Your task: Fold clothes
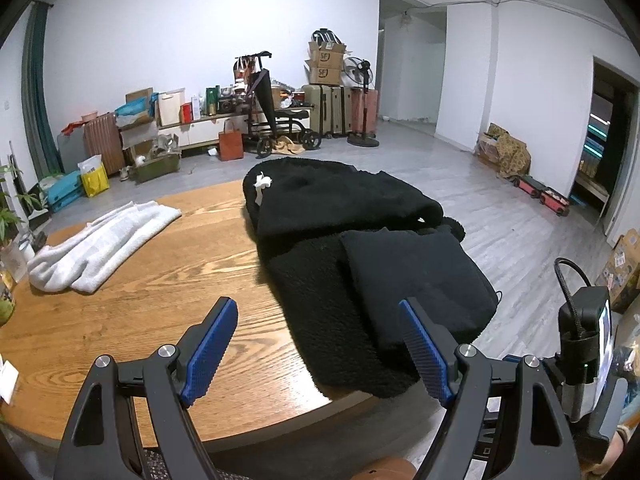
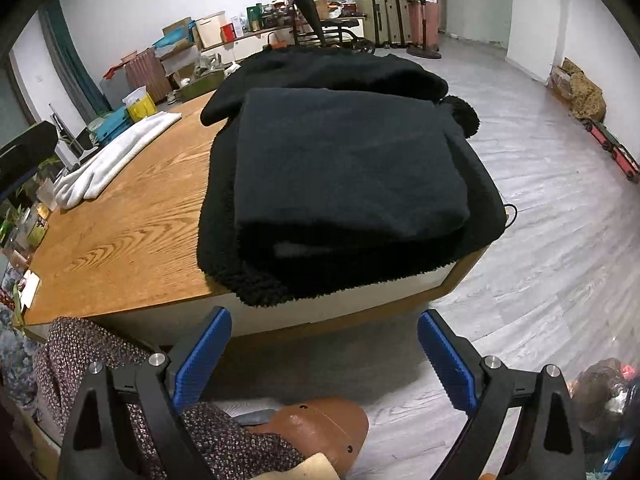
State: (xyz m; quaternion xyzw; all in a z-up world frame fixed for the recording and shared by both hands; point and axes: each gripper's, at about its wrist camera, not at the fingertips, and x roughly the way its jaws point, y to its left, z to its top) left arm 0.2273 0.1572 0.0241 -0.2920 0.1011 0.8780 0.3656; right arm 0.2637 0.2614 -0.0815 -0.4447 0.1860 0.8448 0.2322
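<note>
Now both the left gripper [image 1: 316,344] and right gripper [image 2: 324,354] gape wide, holding nothing. Black fleece garment [image 2: 344,168] lies folded on the wooden table [image 1: 160,280]; white towel [image 1: 100,248] at ten o'clock.

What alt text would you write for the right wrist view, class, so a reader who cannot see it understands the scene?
A black fleece garment, partly folded, lies on a wooden table, overhanging its near edge. The open right tool hangs in front of that edge, holding nothing. A white garment lies at the table's far left.

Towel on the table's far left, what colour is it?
White; the towel shows best in the left wrist view.
</note>
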